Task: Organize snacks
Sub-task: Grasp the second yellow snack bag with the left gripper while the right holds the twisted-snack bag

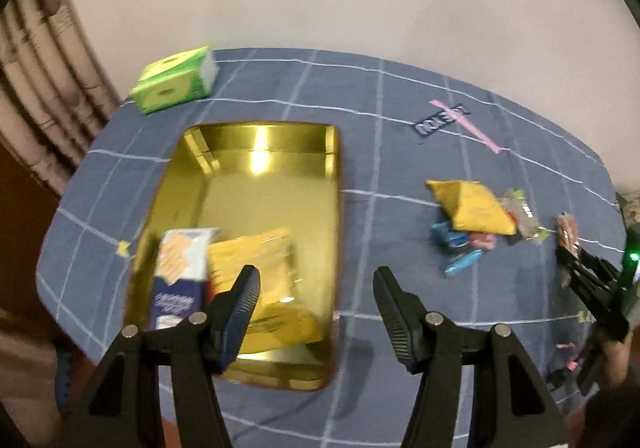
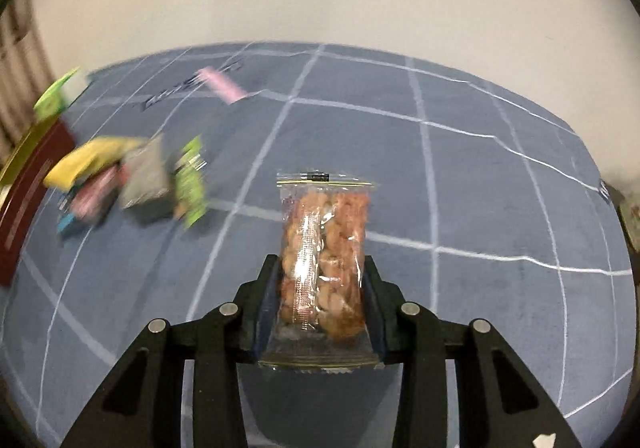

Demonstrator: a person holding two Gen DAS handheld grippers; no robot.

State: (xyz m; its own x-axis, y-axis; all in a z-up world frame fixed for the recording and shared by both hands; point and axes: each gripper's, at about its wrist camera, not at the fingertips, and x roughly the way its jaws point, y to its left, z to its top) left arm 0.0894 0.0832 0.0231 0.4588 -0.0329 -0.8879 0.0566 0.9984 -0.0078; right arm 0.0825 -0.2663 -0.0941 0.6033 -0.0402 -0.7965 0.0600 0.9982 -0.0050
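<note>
Left wrist view: the gold tin [image 1: 276, 176] sits open at centre-left of the frame on a blue checked cloth [image 1: 400, 120]. Lower end of the tin holds a blue-and-white cracker box [image 1: 180, 272], blurred, and a yellow packet [image 1: 256, 272] beside it, the two touching. The far half of the tin is bare metal, so there is room for more. The left gripper [image 1: 316, 288] hangs over the tin's near right edge with jaws parted and nothing between them; free for the next pick, by my reading.

Remaining snacks lie heaped at centre-right of the same frame: a yellow pouch [image 1: 472, 212] on top, blue wrappers [image 1: 460, 260] and small packets under and beside it. A green tissue box [image 1: 176, 80] stands at upper left, well clear of the work.

Right wrist view: the right gripper [image 2: 320, 288] is clamped on a clear bag of nuts [image 2: 324, 248], pads pressing both long sides near its lower half, the sealed top standing up and free. The bag is off the cloth, held lengthwise along the fingers, which likely keeps it from folding. The snack heap is a blur at centre-left of that frame.

Judgement: the bag is bound for the tin's empty half.
</note>
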